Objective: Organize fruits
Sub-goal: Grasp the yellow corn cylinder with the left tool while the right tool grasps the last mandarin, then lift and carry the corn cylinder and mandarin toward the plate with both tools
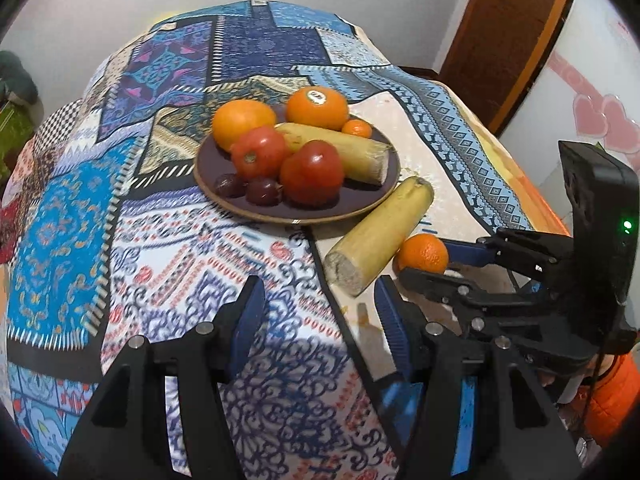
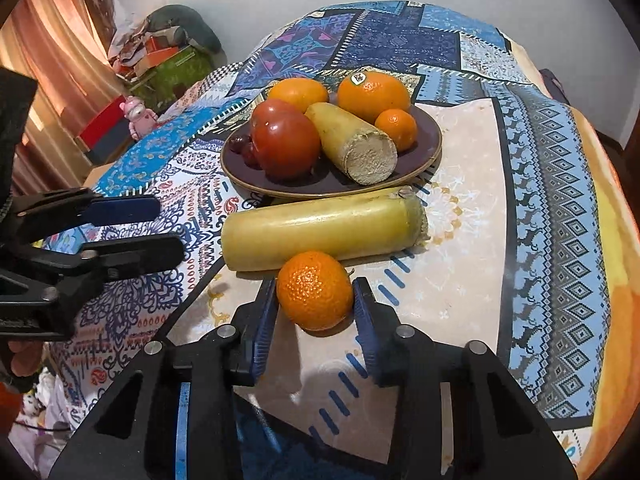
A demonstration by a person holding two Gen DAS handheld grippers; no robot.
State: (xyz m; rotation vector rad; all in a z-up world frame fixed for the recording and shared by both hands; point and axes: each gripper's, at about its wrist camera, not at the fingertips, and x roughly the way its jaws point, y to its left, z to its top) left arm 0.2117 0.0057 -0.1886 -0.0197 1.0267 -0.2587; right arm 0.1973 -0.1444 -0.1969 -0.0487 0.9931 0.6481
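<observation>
Orange peel sat pinched between the blue pads of the right gripper (image 2: 315,300), whose jaws had closed in on the loose mandarin (image 2: 315,290) until both pads met its sides; it was still resting on the patterned tablecloth (image 2: 460,152), on the near side of the loose cane piece (image 2: 324,227) and just touching it. The left gripper (image 1: 320,312) hung to the left of that fruit with its jaws about half open and nothing between them, over bare cloth near the cut end of the cane. Farther off, the dark plate (image 2: 434,136) already held two big oranges, a small mandarin, two tomatoes, some dark grapes and another cane piece. To my eye the hold looked shallow, the pads catching the fruit near their tips, so a quick lift might let it roll out. The plate was crowded too, and anything set on that pile could slide off or nudge the cane lying against the rim.
</observation>
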